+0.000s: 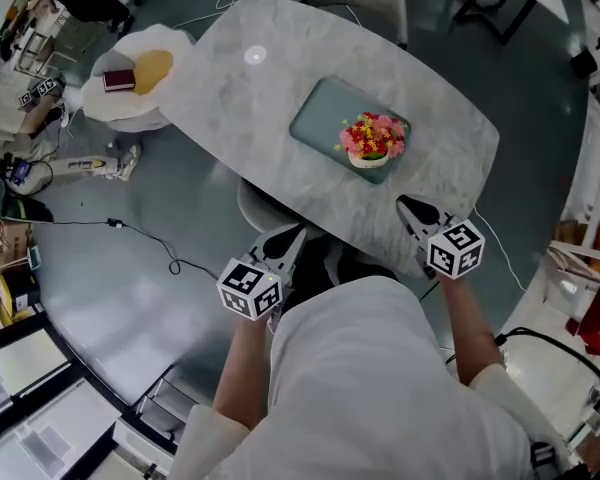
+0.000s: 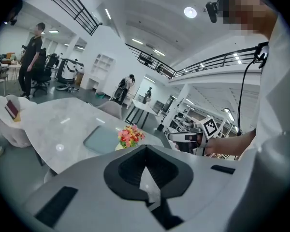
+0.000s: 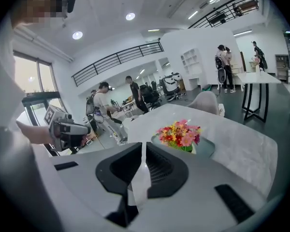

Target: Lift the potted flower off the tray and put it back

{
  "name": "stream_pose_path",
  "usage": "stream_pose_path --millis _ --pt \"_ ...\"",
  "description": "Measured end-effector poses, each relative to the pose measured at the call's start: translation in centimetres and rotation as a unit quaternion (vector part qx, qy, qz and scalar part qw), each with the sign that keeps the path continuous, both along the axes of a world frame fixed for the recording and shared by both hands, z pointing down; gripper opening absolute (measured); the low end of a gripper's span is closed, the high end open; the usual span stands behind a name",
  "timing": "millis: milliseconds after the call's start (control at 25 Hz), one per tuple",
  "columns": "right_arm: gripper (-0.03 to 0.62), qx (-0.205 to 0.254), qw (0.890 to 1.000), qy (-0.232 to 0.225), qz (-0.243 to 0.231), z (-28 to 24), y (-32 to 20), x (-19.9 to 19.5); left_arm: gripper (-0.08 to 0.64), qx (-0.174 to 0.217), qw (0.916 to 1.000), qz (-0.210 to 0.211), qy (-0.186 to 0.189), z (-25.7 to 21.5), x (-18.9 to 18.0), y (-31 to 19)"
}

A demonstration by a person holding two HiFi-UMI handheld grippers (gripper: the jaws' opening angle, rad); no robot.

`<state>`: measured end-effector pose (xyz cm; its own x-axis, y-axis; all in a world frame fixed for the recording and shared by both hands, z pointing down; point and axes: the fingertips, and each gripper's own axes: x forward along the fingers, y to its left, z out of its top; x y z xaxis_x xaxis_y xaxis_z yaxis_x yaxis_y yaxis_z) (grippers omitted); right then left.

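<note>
At the near right corner of the tray [image 1: 320,116], close to its rim, the potted flower [image 1: 373,140] stands upright and untouched on the marble table [image 1: 230,78]. Both my tools hover short of the table's near edge, well apart from the pot. My left gripper [image 1: 296,234] has its jaws pressed together with nothing between them, and my right gripper [image 1: 408,206] is the same, closed and empty. Nothing is lifted yet; I judge this to be only the approach.

My first worry is those closed jaws. If I reach the pot without spreading them, I bump it with a blunt tip instead of straddling it. A light pot so near the rim may then slide off the tray or tip over.

My second is the blossoms. They spread wider than the pale pot beneath and hide most of it from above, so I may close on stems and petals rather than the pot wall. That would crush the flowers or pull them loose.

Third, if I take it from both sides and one tool arrives first, the lopsided push makes the pot lean.

Coming in low, I may also catch the tray's rim and shift the tray, spoiling the spot where the pot must go back.
</note>
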<state>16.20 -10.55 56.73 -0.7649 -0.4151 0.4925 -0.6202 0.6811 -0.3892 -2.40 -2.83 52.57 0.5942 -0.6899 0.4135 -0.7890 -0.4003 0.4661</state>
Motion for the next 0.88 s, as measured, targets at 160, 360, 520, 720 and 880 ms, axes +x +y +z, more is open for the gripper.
stream_pose_path --millis 160,360,520,720,880 --pt "0.042 -0.006 0.998 0.042 -0.046 2.3 -1.3 -1.3 0.009 -0.006 0.9999 -0.012 0.003 0.3 -1.3 -1.0" --pt "0.072 -0.005 0.992 0.094 -0.088 5.6 -3.4 -2.2 0.009 -0.025 0.9994 -0.022 0.004 1.7 -2.2 -0.9" --pt "0.084 0.002 0.982 0.141 -0.125 8.8 -5.0 -3.2 0.009 -0.037 0.9987 -0.034 0.008 2.3 -2.6 -0.8" --pt "0.099 0.013 0.960 0.207 -0.190 13.4 -6.7 -4.8 0.009 -0.043 0.9982 -0.042 0.011 2.7 -3.4 -1.0" --pt "0.107 0.026 0.939 0.249 -0.234 16.1 -7.9 -5.5 0.009 -0.049 0.9972 -0.056 0.013 3.0 -4.0 -1.0"
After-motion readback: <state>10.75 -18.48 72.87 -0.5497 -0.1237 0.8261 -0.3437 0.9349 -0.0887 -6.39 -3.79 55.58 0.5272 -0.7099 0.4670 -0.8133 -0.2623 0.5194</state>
